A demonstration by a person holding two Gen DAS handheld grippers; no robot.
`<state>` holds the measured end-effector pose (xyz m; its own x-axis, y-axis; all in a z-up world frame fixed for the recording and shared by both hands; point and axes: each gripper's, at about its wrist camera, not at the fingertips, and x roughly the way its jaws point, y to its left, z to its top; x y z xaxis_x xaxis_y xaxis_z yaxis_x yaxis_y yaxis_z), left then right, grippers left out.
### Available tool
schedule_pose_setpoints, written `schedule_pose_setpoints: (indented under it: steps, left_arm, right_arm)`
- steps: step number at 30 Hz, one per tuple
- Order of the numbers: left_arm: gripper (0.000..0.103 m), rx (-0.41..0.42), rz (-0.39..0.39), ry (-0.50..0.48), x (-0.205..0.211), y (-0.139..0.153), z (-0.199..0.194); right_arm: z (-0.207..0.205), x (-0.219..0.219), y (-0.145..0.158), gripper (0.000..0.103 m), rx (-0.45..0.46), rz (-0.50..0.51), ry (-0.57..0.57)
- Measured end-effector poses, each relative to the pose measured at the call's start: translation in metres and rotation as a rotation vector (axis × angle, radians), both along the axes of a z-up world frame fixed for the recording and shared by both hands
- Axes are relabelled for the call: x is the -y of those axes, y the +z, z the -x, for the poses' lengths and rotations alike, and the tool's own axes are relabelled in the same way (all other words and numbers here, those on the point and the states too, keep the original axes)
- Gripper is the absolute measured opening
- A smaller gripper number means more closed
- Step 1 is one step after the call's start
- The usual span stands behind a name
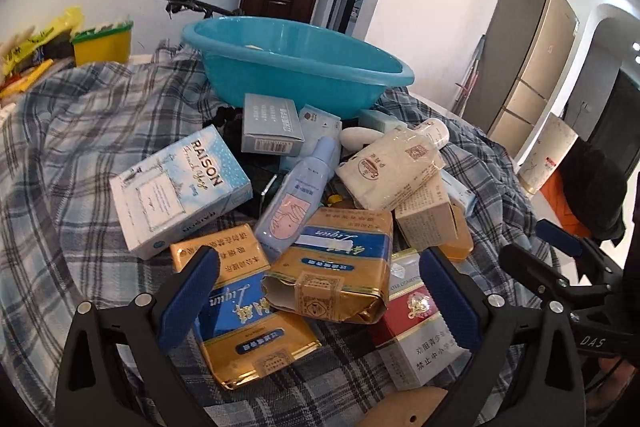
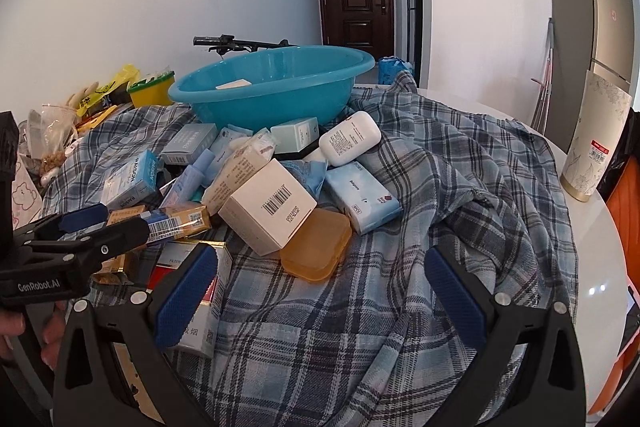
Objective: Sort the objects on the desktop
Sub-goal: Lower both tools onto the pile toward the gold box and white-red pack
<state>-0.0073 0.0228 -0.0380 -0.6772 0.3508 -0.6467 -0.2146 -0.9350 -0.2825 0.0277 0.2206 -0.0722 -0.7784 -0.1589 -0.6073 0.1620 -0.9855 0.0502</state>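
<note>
A heap of boxes, packets and bottles lies on a plaid cloth (image 2: 400, 327) in front of a blue basin (image 1: 296, 67) at the far side. The left gripper (image 1: 320, 291) hangs over the near edge of the heap, its jaws wide apart and pressing on nothing; beneath and between them lie two gold-and-blue cigarette packs (image 1: 336, 267) (one crumpled), with a red-and-white pack (image 1: 416, 319) by the right finger. The right gripper (image 2: 320, 291) stands to the right, jaws also wide apart over bare cloth, an amber plastic case (image 2: 316, 247) and a white barcoded box (image 2: 268, 207) just beyond. A white RAISON box (image 1: 180, 187) sits left.
</note>
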Motion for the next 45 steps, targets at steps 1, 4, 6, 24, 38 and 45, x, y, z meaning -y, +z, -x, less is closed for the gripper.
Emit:
schedule_pose_setpoints:
  steps: [1, 4, 6, 24, 38, 45]
  left_arm:
    - [0.088, 0.015, -0.013, -0.016, 0.000, -0.002, 0.001]
    - [0.075, 0.026, -0.004, -0.036, -0.006, -0.005, 0.001]
    - [0.075, 0.023, -0.014, -0.040, -0.007, -0.005, 0.001]
    - [0.053, -0.119, 0.235, 0.066, -0.023, 0.019, -0.031]
    - [0.053, -0.129, 0.260, 0.168, 0.010, 0.024, -0.044]
    - [0.053, -0.124, 0.242, 0.181, 0.022, 0.022, -0.051]
  right_arm:
    - [0.000, 0.001, 0.000, 0.103, 0.001, -0.002, 0.001]
    - [0.001, 0.001, 0.000, 0.103, 0.002, -0.003, 0.000]
    - [0.001, 0.000, 0.000, 0.103, 0.003, -0.003, 0.001]
    - [-0.004, 0.002, 0.001, 0.103, 0.001, -0.010, 0.009]
    - [-0.015, 0.069, -0.009, 0.103, 0.051, -0.045, 0.150]
    - [-0.011, 0.087, -0.016, 0.103, 0.069, -0.081, 0.149]
